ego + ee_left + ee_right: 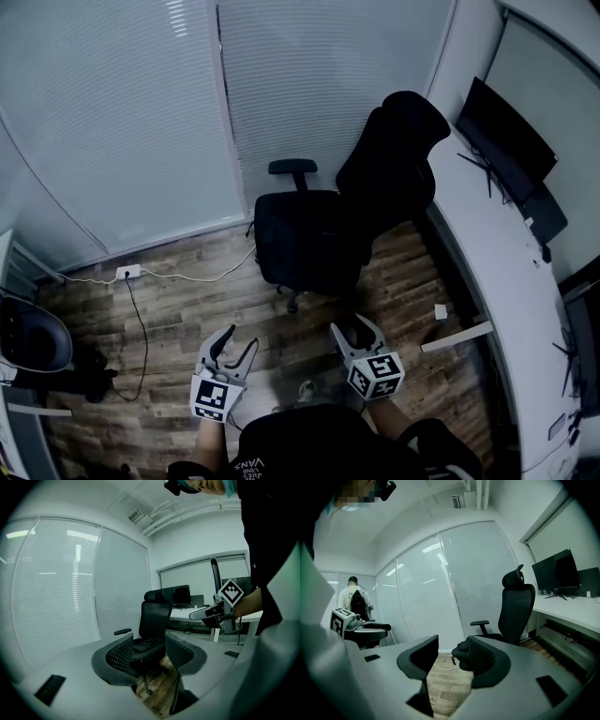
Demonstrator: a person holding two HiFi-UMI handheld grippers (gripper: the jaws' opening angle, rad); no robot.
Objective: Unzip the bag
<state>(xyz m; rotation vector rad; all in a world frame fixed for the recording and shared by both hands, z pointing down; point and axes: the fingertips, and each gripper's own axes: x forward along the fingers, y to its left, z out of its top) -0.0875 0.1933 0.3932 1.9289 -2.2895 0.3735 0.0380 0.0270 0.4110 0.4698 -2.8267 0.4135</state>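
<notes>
black office chair (309, 239) stands ahead. left gripper (236, 343) and right gripper (354, 328) hang empty, jaws apart. with nothing to unzip near them, a reach could snag the chair.

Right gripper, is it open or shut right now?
Open. The right gripper has its jaws apart, with the wooden floor showing through the gap; nothing is held.

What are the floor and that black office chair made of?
The floor looks like wood or wood-look laminate: brown grained planks with seams, dull finish. The office chair seems black fabric or mesh, matte; too dark to tell which.
</notes>
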